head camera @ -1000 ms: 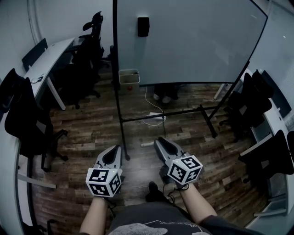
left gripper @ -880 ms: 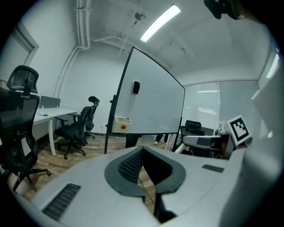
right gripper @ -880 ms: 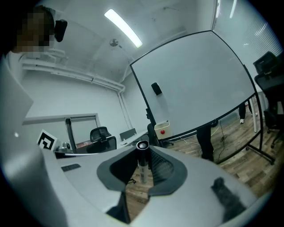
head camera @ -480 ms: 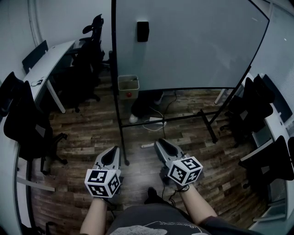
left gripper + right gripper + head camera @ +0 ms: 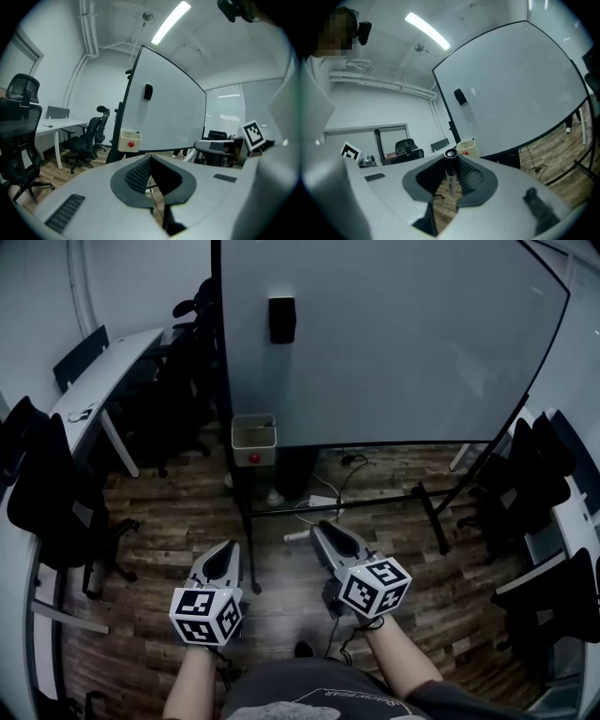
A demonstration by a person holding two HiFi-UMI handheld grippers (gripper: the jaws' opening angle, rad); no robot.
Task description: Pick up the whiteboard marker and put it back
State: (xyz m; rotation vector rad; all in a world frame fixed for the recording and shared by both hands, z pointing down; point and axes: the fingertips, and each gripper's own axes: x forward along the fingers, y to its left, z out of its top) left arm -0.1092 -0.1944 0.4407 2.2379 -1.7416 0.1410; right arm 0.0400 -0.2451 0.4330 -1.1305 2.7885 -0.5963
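The whiteboard marker (image 5: 450, 171) stands upright between the pads of my right gripper (image 5: 451, 164), which is shut on it, black cap end up. From the head view the marker (image 5: 296, 536) sticks out to the left of the right gripper (image 5: 319, 531). My left gripper (image 5: 228, 554) is beside it, jaw tips together, nothing in them (image 5: 150, 161). Ahead stands the whiteboard (image 5: 394, 334) with a black eraser (image 5: 281, 320) on it and a beige holder box (image 5: 254, 439) with a red dot at its lower left corner.
The board's black stand and feet (image 5: 431, 507) spread over the wood floor, with cables (image 5: 323, 502) under it. A person's legs (image 5: 291, 470) show behind the board. Office chairs (image 5: 47, 493) and a desk (image 5: 103, 367) line the left; more chairs (image 5: 539, 474) are at the right.
Both grippers have moved forward towards the whiteboard, which now looks larger and nearer. The legs behind the board have shifted left. The marker stays in the right gripper.
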